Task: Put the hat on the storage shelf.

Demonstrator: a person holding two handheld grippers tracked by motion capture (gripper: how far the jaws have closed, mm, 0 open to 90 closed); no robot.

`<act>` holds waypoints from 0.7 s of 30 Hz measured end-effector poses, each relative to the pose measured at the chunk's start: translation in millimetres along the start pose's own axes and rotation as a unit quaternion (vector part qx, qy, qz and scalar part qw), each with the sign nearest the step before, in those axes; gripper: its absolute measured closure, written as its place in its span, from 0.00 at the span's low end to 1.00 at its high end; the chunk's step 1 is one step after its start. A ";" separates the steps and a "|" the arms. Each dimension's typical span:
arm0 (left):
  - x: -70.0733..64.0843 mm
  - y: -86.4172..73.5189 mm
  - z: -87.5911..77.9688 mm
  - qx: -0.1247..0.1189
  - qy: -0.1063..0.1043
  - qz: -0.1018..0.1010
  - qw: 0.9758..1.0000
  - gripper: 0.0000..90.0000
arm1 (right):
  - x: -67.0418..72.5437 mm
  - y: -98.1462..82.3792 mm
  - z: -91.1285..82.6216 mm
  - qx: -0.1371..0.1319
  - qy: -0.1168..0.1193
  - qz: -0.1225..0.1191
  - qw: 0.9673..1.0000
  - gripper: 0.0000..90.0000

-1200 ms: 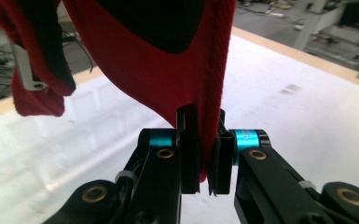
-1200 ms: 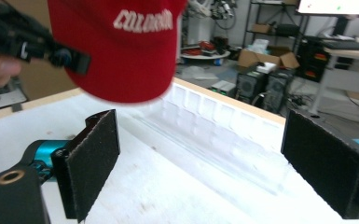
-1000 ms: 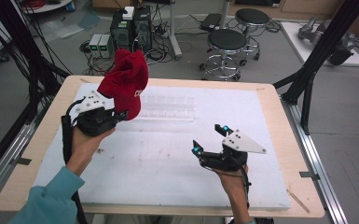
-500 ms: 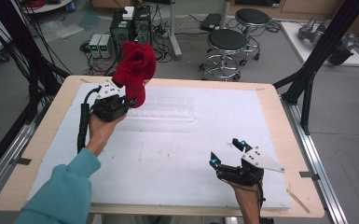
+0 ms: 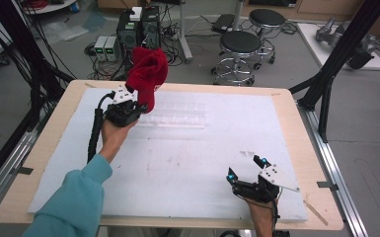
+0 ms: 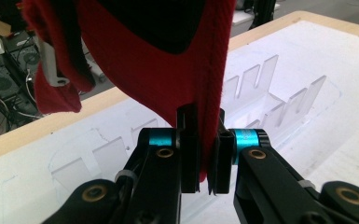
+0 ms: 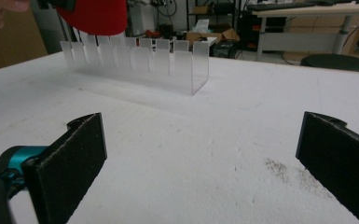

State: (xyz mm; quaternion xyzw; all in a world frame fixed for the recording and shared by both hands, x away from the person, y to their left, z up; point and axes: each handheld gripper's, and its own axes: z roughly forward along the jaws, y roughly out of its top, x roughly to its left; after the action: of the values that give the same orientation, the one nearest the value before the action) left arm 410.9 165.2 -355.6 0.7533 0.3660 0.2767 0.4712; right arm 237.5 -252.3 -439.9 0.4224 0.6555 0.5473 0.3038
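The left gripper [image 5: 134, 101], clamped on the brim of a red fabric cap [image 5: 147, 74], has carried it up over the near end of a clear slotted acrylic rack [image 5: 177, 114]. The right gripper [image 5: 247, 168], jaws just spread wide and empty, has dropped back toward the white counter [image 5: 187, 163]'s near edge, likely leaving placement to one hand.

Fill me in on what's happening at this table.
A person works at a white-topped table with a gripper in each hand. The left gripper is shut on the edge of a red cap and holds it up at the far left end of a clear slotted rack. The right gripper is near the table's front right edge, low over the bare surface, with nothing between its jaws, which have just been opening and now stand wide. The cap is not yet on the rack.
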 end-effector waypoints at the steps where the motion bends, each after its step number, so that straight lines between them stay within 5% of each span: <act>1: 0.0 -0.4 0.8 0.001 0.001 0.000 1.000 0.95 | -0.4 -1.9 0.9 0.003 -0.001 0.002 1.000 0.01; 14: -9.8 -6.8 12.2 0.028 0.010 0.012 0.999 0.95 | -2.8 -11.7 -4.1 -0.037 -0.006 -0.028 0.999 0.01; 21: -10.6 -16.2 14.4 0.015 0.011 0.000 1.000 0.95 | -3.3 -12.8 -5.6 -0.047 -0.012 -0.024 0.999 0.01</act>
State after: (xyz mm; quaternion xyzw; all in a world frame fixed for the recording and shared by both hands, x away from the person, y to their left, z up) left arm 411.0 153.9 -377.0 0.7573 0.3754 0.2796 0.4553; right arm 231.3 -258.3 -451.4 0.3979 0.6353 0.5653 0.3443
